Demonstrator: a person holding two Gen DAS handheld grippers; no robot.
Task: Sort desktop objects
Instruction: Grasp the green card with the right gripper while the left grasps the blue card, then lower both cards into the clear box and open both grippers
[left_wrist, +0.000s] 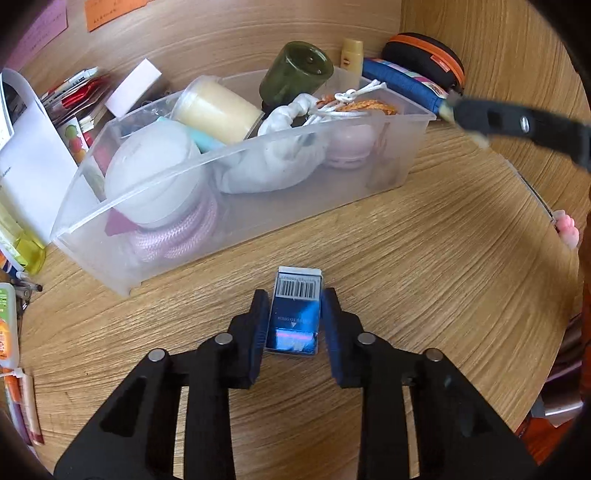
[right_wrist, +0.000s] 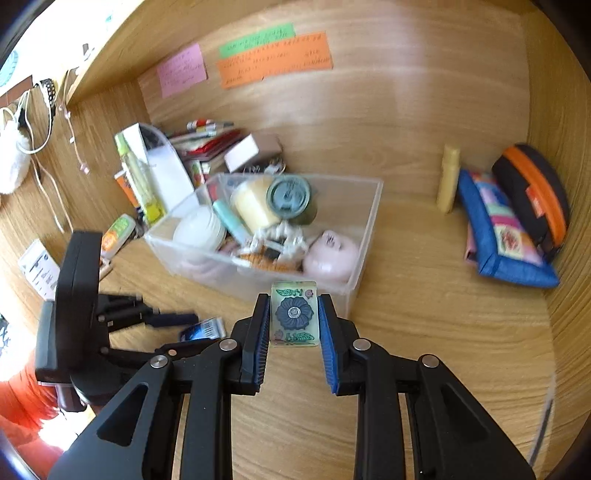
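Fingers (right_wrist: 325, 321) grip tile (right_wrist: 294, 314); cluttered bin (right_wrist: 364, 236) ahead

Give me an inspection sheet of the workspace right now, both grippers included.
Surface: wooden desk, bare in front of the bin.
Job's things: clear plastic bin holding jars, cords, a white cloth; blue barcode box; floral tile.
Clutter: papers and bottles left of the bin; blue pouch and black-orange case at right.
Grippers: left gripper closed on the box; right gripper closed on the tile.
Cables: white cord hanging at far left.
Surroundings: sticky notes on back panel.
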